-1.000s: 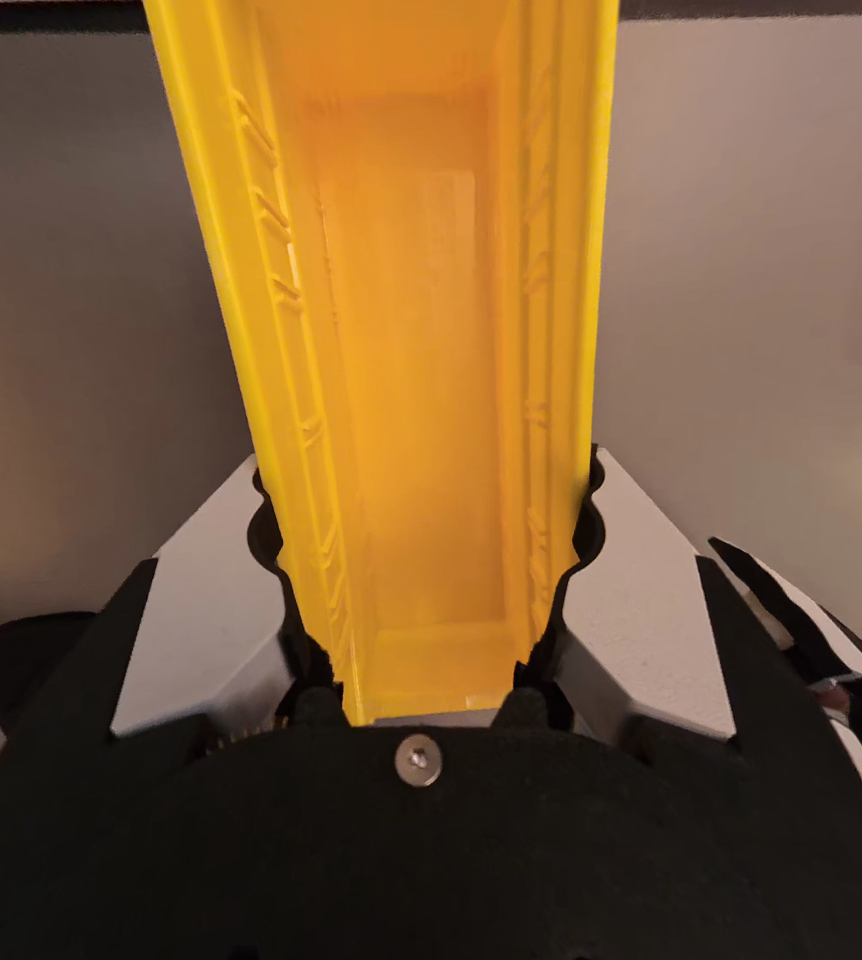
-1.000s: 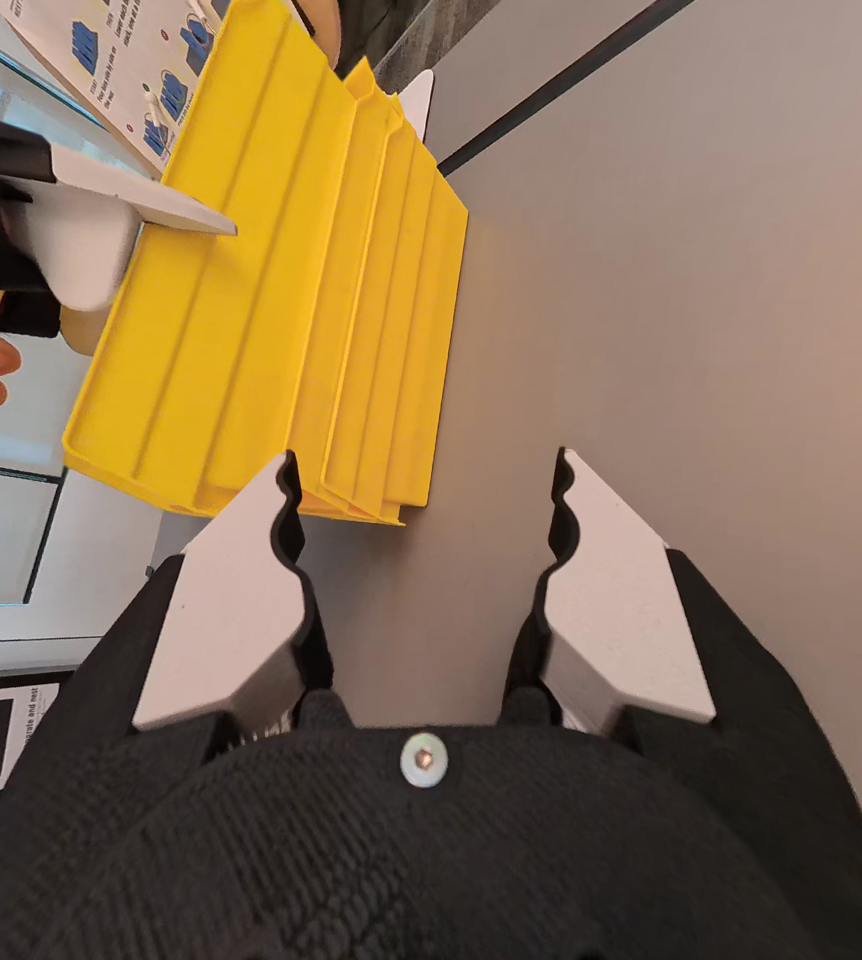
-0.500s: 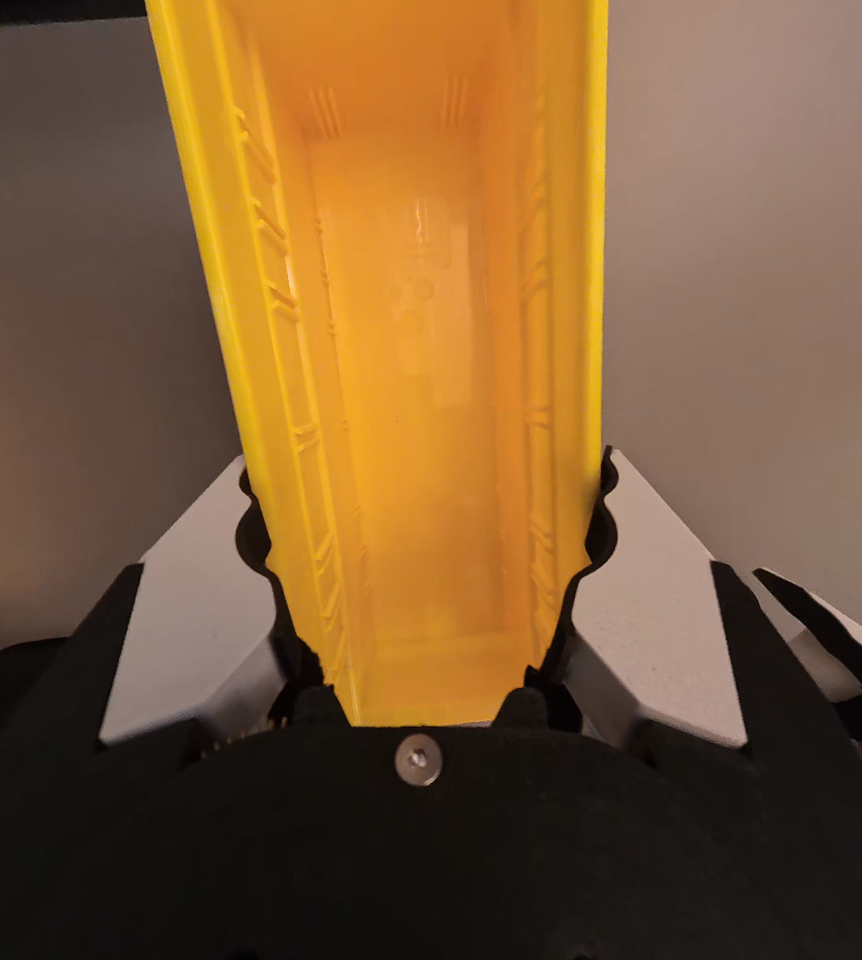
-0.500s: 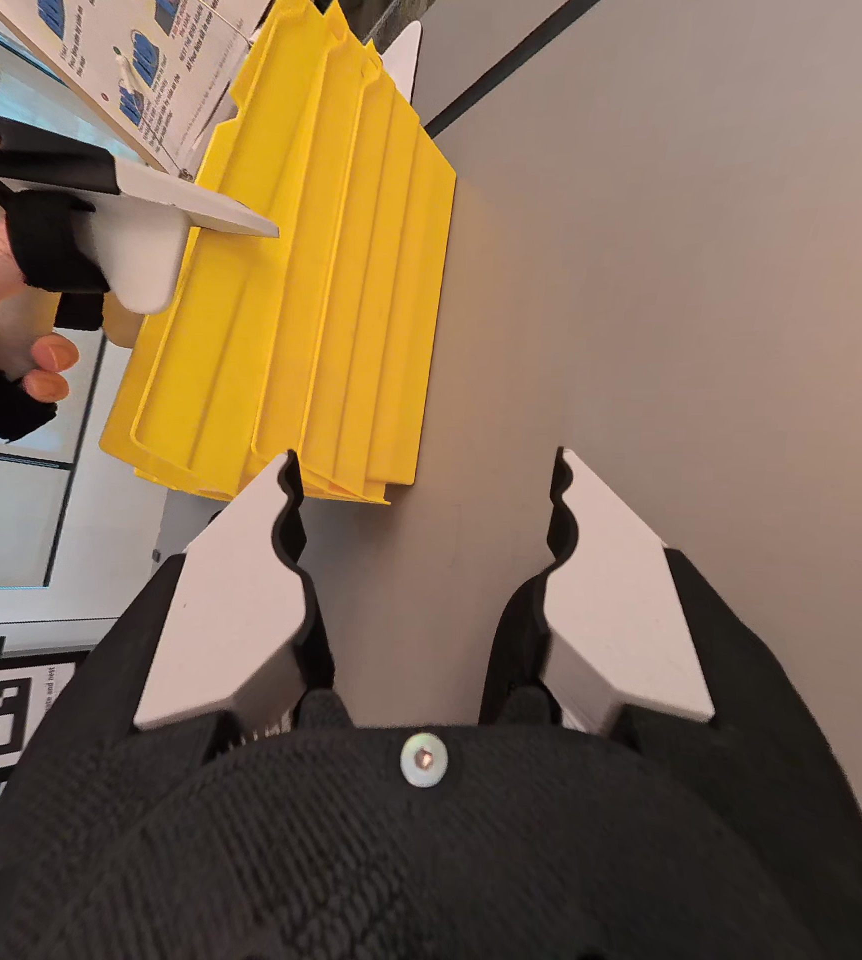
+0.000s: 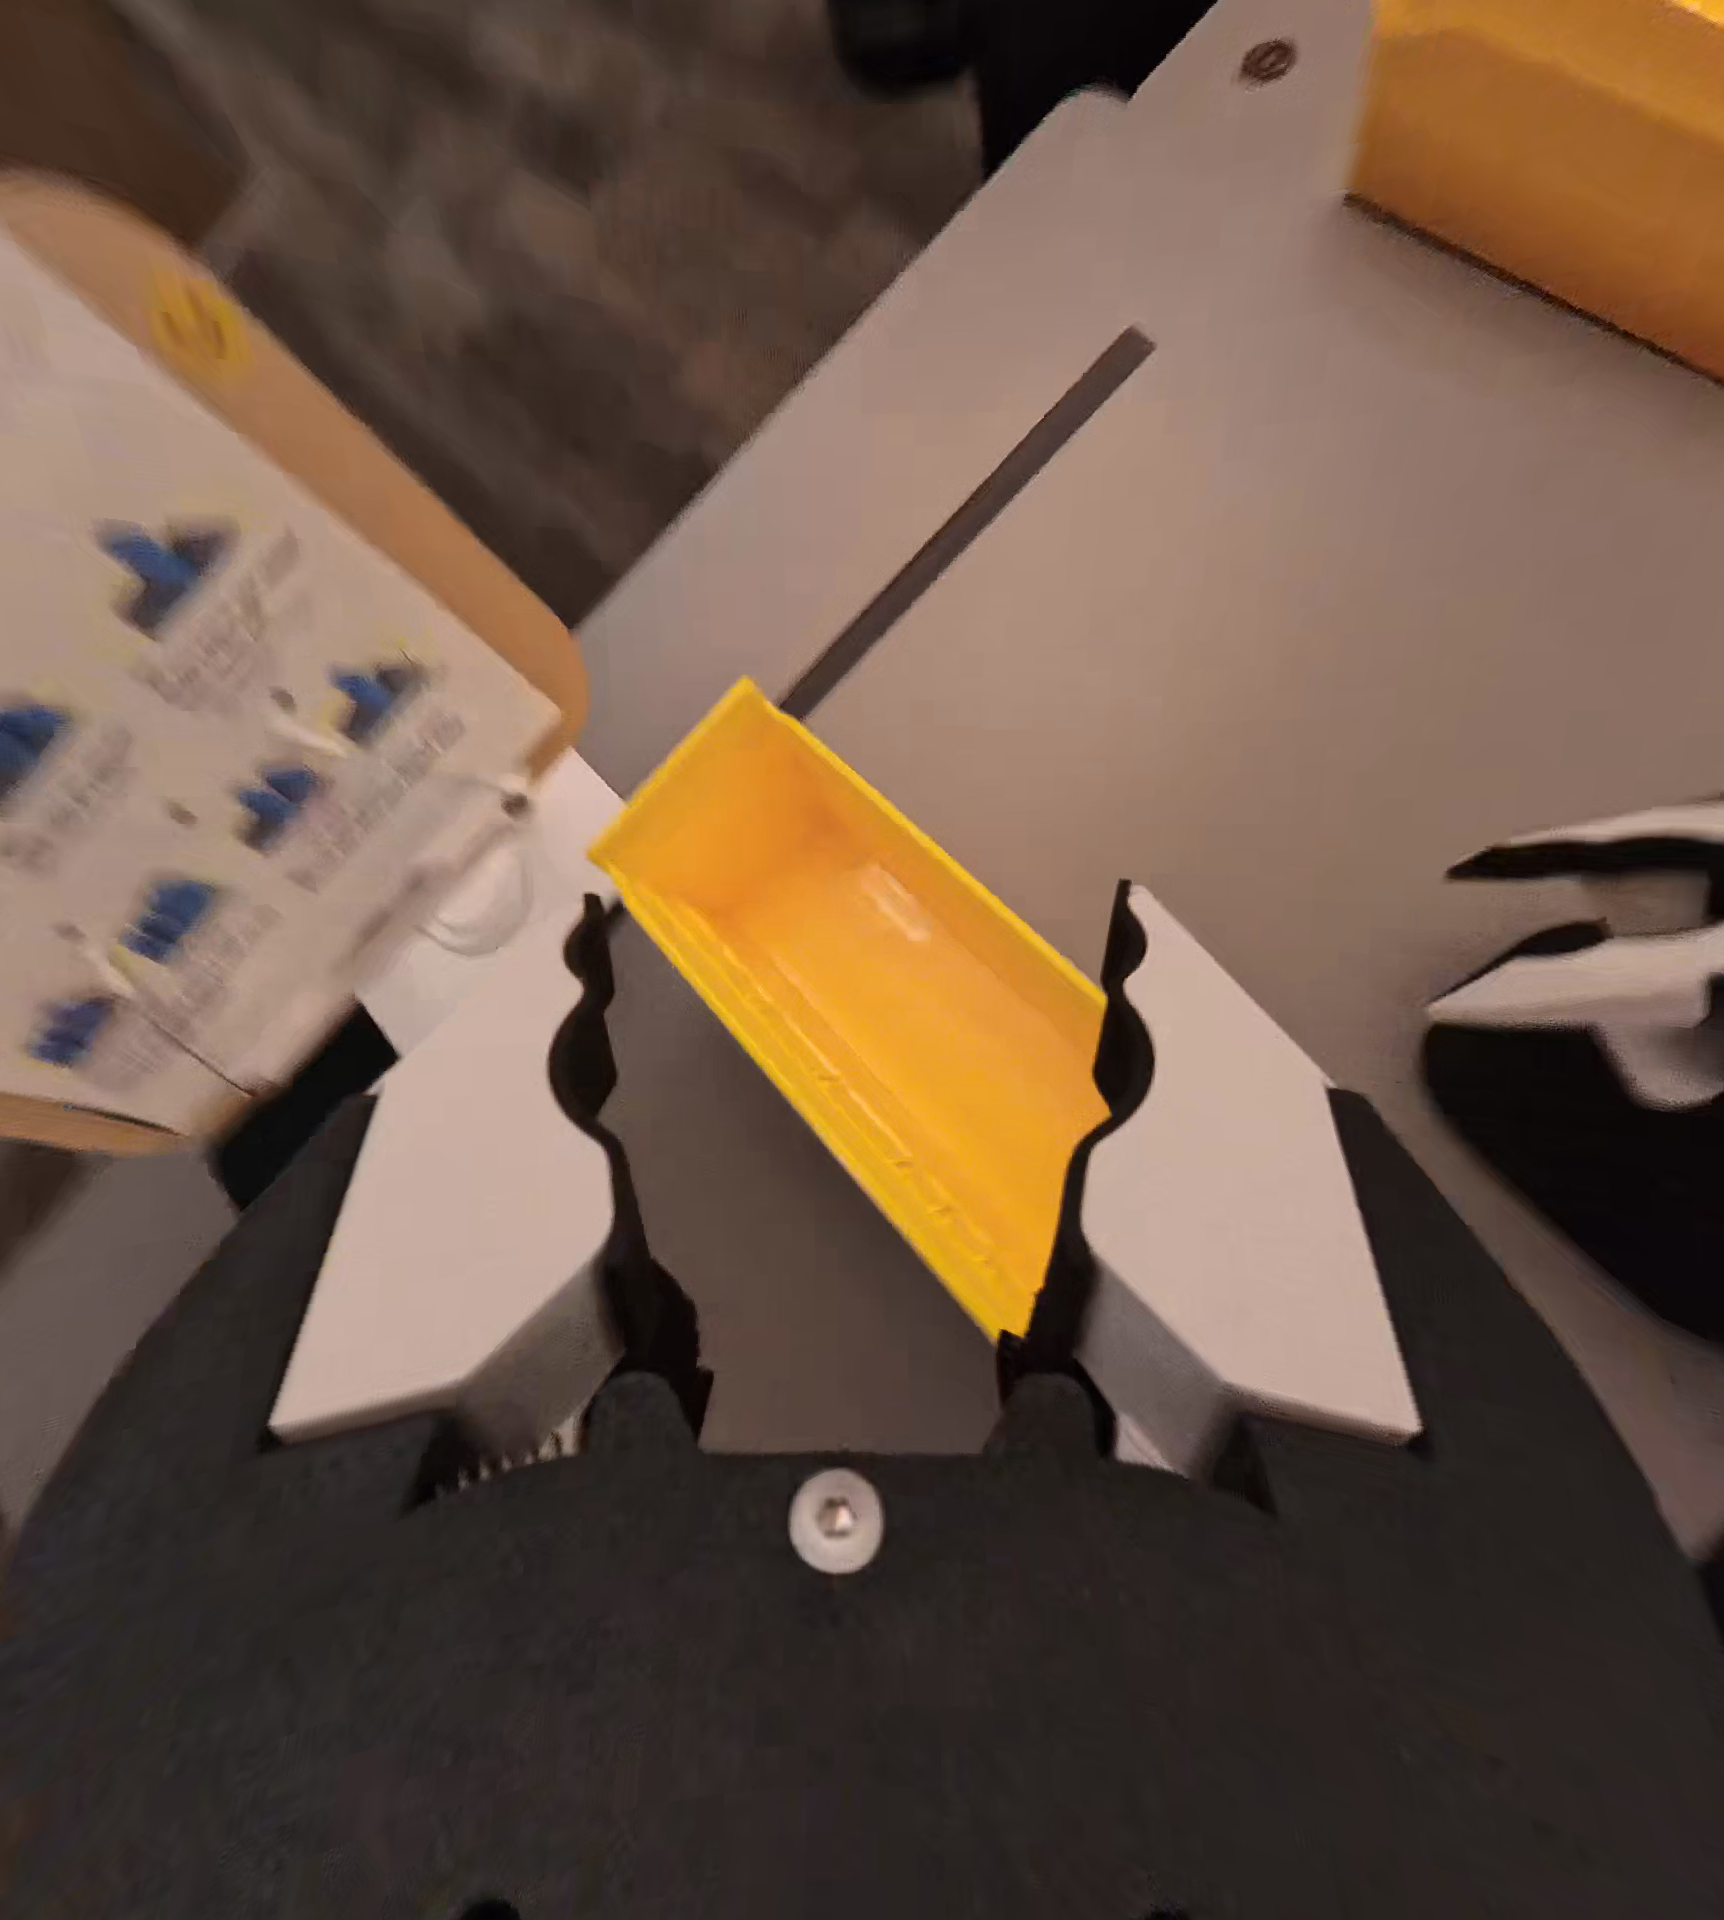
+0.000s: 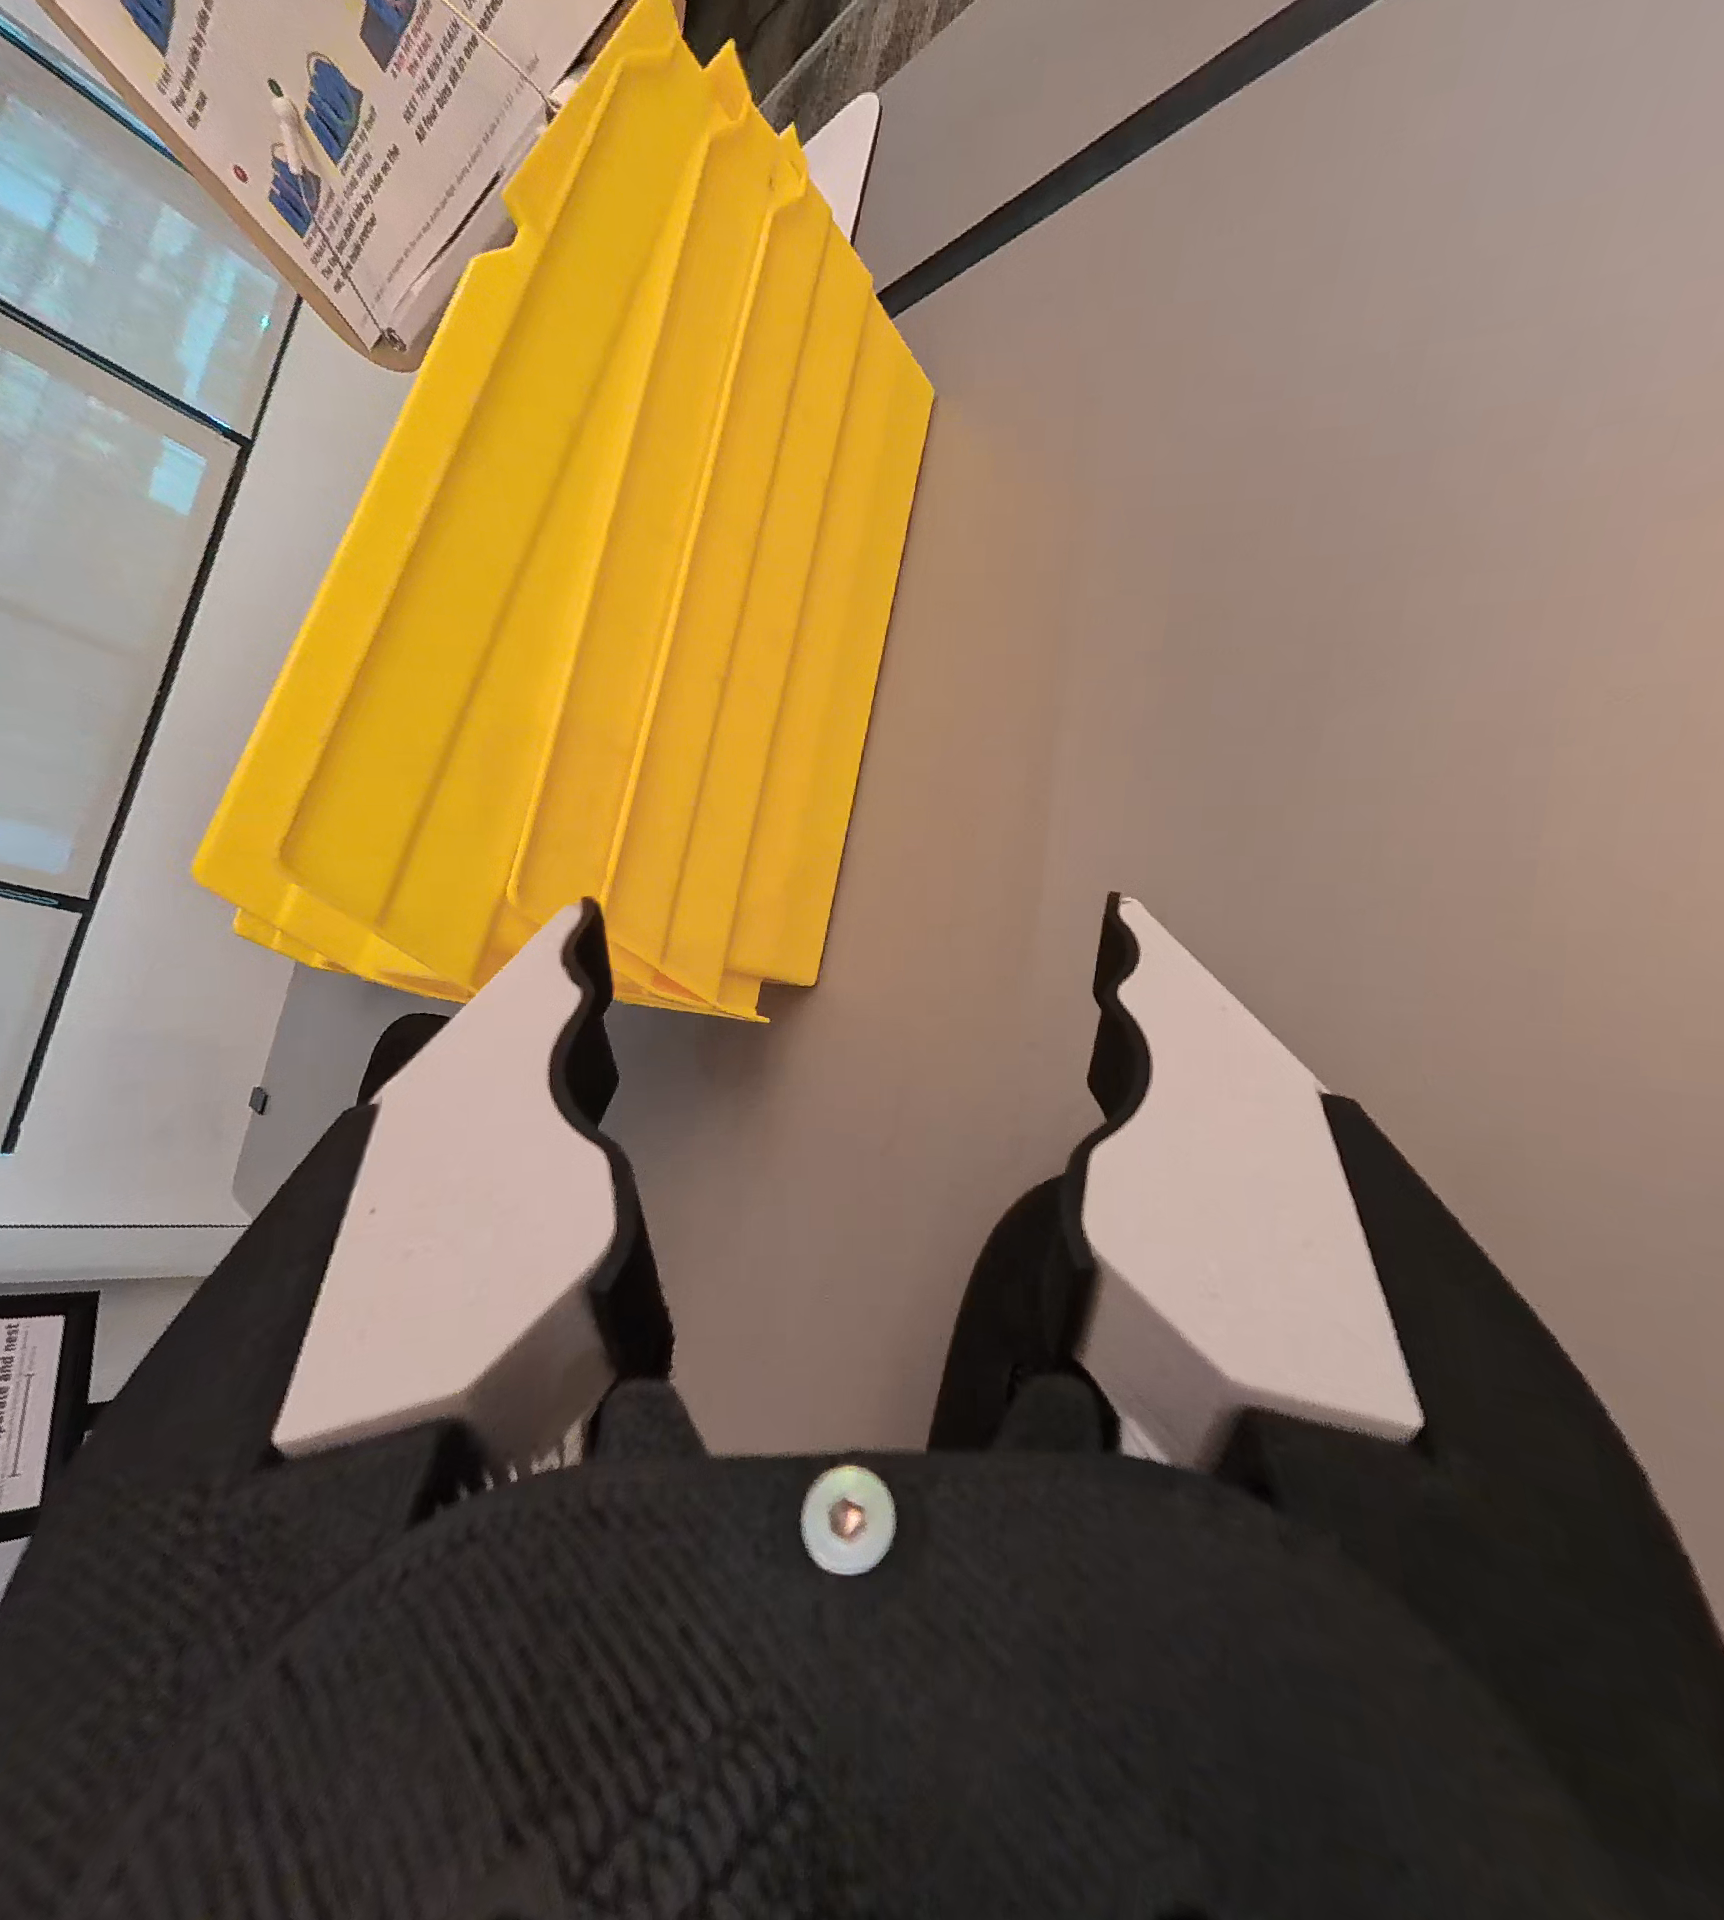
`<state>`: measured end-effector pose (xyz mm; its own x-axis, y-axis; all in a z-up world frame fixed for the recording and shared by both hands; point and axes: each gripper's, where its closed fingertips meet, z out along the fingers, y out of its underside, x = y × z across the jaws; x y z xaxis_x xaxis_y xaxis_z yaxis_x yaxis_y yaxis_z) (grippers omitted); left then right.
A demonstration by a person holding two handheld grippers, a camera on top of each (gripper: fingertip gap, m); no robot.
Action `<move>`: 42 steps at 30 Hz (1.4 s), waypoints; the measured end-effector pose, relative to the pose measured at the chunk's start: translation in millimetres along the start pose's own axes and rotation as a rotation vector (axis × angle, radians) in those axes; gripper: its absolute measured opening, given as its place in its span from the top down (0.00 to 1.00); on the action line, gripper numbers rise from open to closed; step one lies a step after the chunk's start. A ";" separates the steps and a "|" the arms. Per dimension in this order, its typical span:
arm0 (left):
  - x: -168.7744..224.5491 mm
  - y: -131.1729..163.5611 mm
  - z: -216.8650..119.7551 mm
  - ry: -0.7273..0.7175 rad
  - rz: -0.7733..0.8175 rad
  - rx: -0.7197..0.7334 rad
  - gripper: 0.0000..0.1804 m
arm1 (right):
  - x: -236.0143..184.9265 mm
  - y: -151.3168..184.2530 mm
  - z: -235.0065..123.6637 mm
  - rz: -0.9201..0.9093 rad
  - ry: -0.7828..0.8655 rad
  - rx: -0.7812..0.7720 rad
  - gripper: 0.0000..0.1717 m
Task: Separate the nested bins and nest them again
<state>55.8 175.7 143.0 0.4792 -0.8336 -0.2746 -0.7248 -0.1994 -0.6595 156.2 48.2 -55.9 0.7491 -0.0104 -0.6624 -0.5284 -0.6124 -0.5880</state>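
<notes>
Fingers [image 5: 1242, 1164] of the left gripper [image 5: 853, 997] spread wide, grasping nothing; the small yellow plastic bin [image 5: 868, 997] lies below on the grey surface [image 5: 1357, 644]. Light, rigid, slick-looking: its thin side walls suit pinching. Right gripper [image 6: 853, 987] likewise released beside the nested yellow bins [image 6: 609, 582].

Grey table [image 6: 1357, 623], windows [image 6: 37, 520] beside it, dark patterned floor [image 5: 525, 260].
</notes>
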 end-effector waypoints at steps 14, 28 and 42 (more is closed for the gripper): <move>-48.0 49.1 133.0 0.047 0.772 -0.182 0.65 | -9.1 -3.4 -29.7 -0.030 -0.083 0.058 0.47; -72.8 52.5 203.3 0.168 0.640 -0.229 0.79 | 6.7 -8.3 -19.2 -0.042 -0.119 0.017 0.51; -87.0 59.5 202.7 0.128 0.737 -0.309 0.90 | 22.8 6.1 -1.2 0.020 -0.128 -0.036 0.51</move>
<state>71.3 340.8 -14.2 -0.2214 -0.8551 -0.4689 -0.9453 0.3063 -0.1124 170.6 43.2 -74.0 0.6801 0.0763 -0.7291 -0.5266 -0.6411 -0.5583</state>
